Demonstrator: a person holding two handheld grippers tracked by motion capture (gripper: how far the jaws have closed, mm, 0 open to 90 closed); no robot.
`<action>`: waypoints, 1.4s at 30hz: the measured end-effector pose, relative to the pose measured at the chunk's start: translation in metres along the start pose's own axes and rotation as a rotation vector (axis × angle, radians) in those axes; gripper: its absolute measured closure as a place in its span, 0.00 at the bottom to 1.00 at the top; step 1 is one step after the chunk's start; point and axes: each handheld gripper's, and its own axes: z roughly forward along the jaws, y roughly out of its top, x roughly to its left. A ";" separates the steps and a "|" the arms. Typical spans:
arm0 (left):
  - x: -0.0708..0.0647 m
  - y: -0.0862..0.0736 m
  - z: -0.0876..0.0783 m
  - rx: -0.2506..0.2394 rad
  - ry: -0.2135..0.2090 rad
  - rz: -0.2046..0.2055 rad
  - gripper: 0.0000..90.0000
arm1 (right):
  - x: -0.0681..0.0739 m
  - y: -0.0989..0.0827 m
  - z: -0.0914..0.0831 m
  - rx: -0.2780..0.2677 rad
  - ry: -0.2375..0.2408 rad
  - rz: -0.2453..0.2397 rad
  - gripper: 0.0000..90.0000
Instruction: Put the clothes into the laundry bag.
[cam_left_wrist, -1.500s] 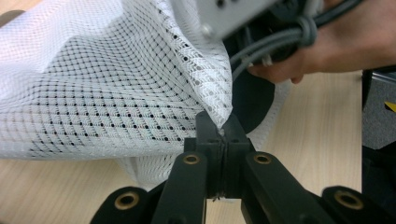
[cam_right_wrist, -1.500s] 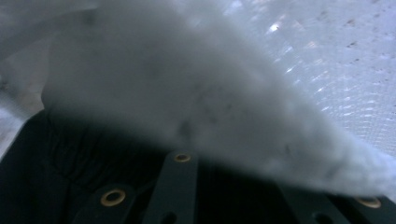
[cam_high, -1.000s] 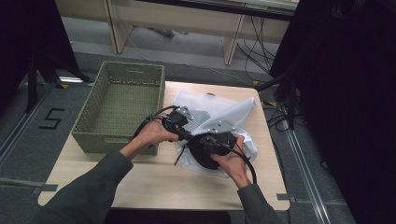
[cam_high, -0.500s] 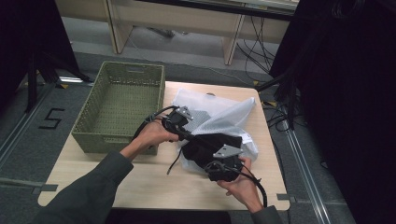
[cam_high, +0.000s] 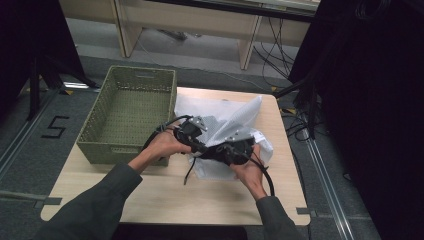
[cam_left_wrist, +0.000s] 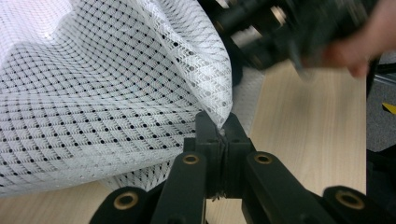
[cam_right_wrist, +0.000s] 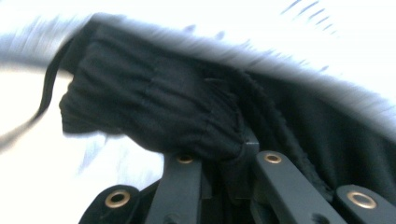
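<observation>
Wooden table (cam_high: 165, 200): left tongs (cam_left_wrist: 223, 136) clamp white mesh bag (cam_left_wrist: 102, 84); right tongs (cam_right_wrist: 233, 154) just closed on black cloth (cam_right_wrist: 154, 107).

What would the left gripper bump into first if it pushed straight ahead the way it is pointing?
Most likely the white mesh bag it already pinches; beyond that fold, the right gripper seems next in line, though depth is hard to judge.

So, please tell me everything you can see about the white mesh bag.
The white mesh bag is thin netted fabric, crumpled and partly lifted, lying on the wooden table right of the green basket. The left gripper pinches its edge. The right gripper has just been closing, on a black cloth at the bag.
</observation>
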 end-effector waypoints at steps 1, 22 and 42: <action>0.000 -0.001 -0.001 0.005 0.011 0.008 0.98 | -0.002 0.004 0.004 -0.024 0.002 0.047 0.94; -0.062 -0.040 -0.002 -0.126 0.108 0.021 0.62 | -0.007 0.009 0.003 0.011 0.073 0.081 0.94; -0.037 -0.058 0.099 0.005 0.161 -0.065 0.69 | -0.014 0.012 -0.005 -0.003 0.090 0.100 0.94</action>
